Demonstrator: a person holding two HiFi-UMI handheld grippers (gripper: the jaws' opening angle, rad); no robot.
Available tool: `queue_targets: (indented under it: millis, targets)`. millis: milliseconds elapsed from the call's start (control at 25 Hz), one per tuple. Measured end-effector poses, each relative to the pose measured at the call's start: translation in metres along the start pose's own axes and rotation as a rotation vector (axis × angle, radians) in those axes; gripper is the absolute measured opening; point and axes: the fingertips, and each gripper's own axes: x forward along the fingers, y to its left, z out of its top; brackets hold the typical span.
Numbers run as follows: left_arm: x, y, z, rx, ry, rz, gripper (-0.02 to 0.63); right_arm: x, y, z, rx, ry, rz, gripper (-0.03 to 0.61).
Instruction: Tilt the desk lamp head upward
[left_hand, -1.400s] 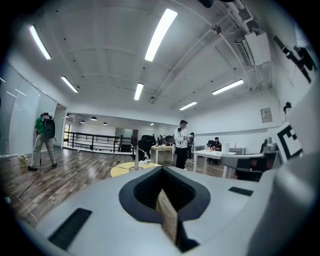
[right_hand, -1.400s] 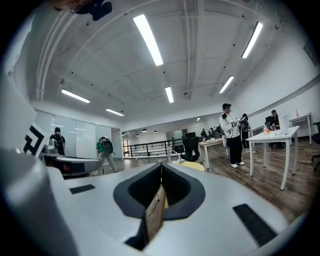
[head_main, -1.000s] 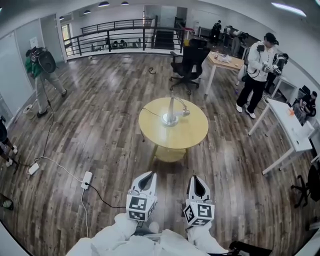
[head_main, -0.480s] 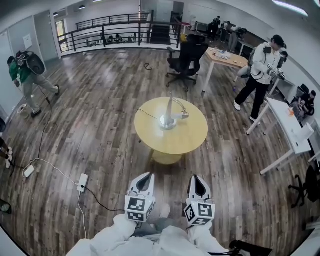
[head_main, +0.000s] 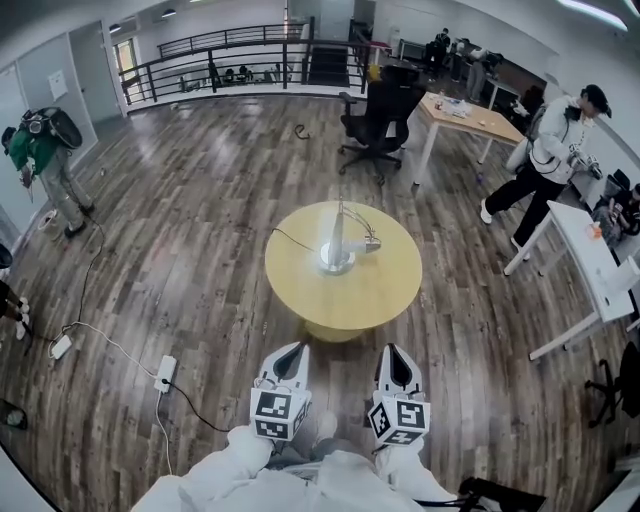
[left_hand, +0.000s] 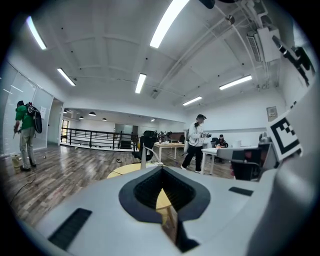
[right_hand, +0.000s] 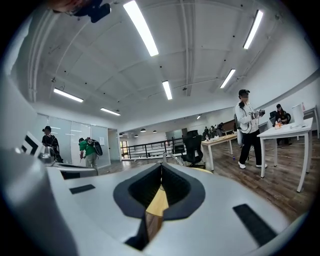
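Note:
The silver desk lamp (head_main: 338, 246) stands on a round yellow table (head_main: 350, 295) in the middle of the head view, its small head (head_main: 368, 244) reaching out to the right from a thin arm. My two grippers are held low, well short of the table. The left gripper (head_main: 293, 351) and the right gripper (head_main: 391, 353) both point toward it, and each is shut with nothing between its jaws. In the left gripper view the lamp's upright (left_hand: 143, 157) rises beyond the closed left gripper (left_hand: 162, 170). In the right gripper view the lamp (right_hand: 167, 158) shows just over the closed right gripper (right_hand: 161, 168).
A black office chair (head_main: 380, 122) and a wooden desk (head_main: 466, 118) stand behind the table. A white desk (head_main: 590, 255) stands at the right, with a person (head_main: 553, 160) near it. Another person (head_main: 42, 160) is at the far left. A power strip (head_main: 165, 372) and cables lie on the floor at the left.
The table and lamp have come a little nearer and lower in the head view. The person at the right has stepped to the right. Both grippers keep their place, shut.

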Motion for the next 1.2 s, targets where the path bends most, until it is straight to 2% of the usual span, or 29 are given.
queue_targets:
  millis: [640,1200]
  targets:
    - [0.153,0.012,0.026,0.023,0.024,0.007,0.0,0.131,-0.088,0.008,0.021,0.028,-0.001,0.012]
    - [0.223,0.047,0.034,0.009,0.043,0.043,0.0,0.208,-0.11,0.004,-0.016,0.086,0.021,0.012]
